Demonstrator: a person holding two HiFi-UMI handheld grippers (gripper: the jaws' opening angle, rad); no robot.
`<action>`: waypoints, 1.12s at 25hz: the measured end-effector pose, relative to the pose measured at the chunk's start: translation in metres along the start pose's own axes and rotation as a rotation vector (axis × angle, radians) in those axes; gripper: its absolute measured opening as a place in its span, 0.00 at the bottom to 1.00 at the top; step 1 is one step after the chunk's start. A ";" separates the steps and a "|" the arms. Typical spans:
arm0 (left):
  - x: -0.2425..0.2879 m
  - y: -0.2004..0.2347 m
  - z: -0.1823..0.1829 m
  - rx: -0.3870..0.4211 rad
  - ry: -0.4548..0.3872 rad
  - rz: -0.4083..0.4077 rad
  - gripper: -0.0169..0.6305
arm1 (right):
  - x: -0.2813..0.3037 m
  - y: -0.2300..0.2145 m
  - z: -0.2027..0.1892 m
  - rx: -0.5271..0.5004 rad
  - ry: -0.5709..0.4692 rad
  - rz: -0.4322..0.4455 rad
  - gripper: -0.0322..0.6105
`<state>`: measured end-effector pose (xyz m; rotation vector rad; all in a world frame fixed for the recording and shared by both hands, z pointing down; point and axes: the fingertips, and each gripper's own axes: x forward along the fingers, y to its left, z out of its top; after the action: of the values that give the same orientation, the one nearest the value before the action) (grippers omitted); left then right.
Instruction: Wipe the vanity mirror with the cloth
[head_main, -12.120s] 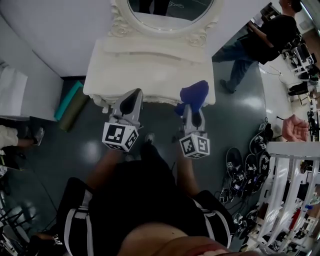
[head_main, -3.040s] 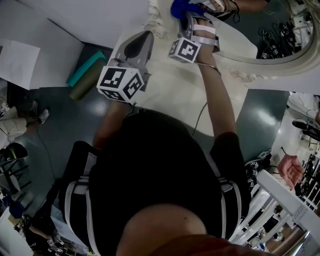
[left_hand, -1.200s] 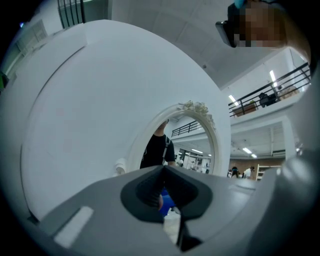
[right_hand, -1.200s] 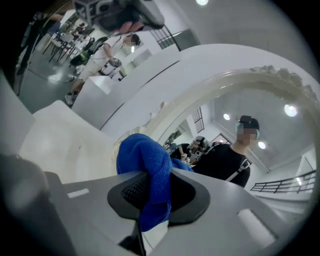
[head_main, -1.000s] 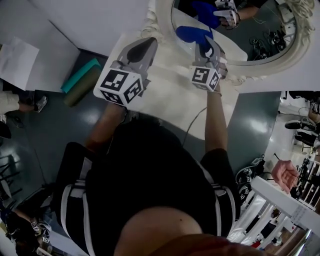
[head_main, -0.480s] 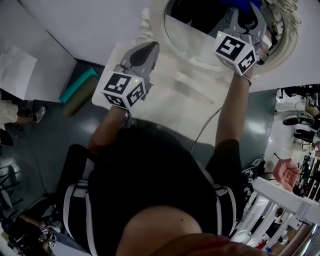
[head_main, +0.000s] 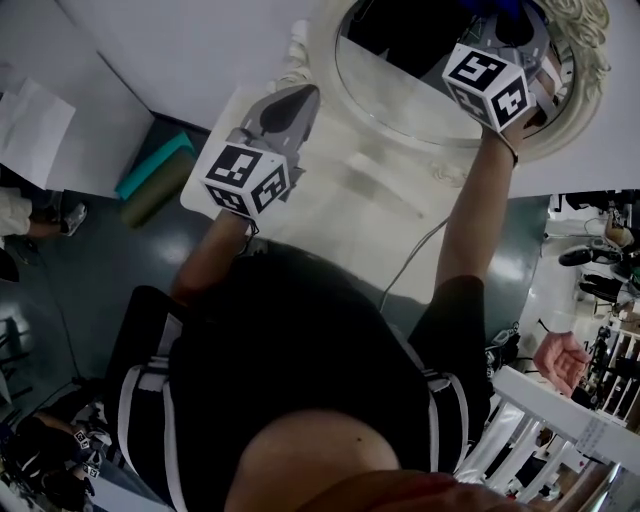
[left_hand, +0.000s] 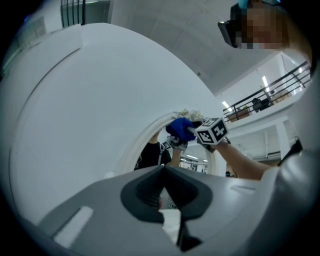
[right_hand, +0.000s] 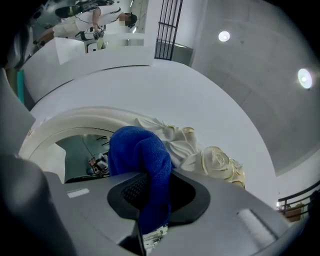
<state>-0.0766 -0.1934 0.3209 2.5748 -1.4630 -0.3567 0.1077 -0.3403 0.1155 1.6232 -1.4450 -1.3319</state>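
Pressing the blue cloth (right_hand: 142, 160) toward the vanity mirror (head_main: 400, 80)

Head view: the right gripper (head_main: 505, 30) reaches high, likely so the cloth meets the glass; its tips are cut off at the picture's edge. The left gripper (head_main: 285, 105) idles over the vanity top (head_main: 350, 210).

Left gripper view: jaws clenched on nothing.

Right gripper view: jaws clamp the cloth beside the carved frame (right_hand: 210, 160); contact with the glass is hidden
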 end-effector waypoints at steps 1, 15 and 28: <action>0.001 0.001 0.000 0.000 0.000 0.003 0.04 | 0.002 0.000 0.000 -0.001 0.006 0.000 0.16; 0.014 0.009 -0.008 -0.028 0.014 0.015 0.04 | 0.003 0.029 0.009 -0.083 0.004 0.027 0.15; 0.016 0.010 -0.009 -0.043 0.024 0.030 0.04 | -0.014 0.106 0.002 -0.137 -0.011 0.097 0.15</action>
<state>-0.0747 -0.2118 0.3298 2.5120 -1.4681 -0.3485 0.0678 -0.3521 0.2136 1.4426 -1.3885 -1.3557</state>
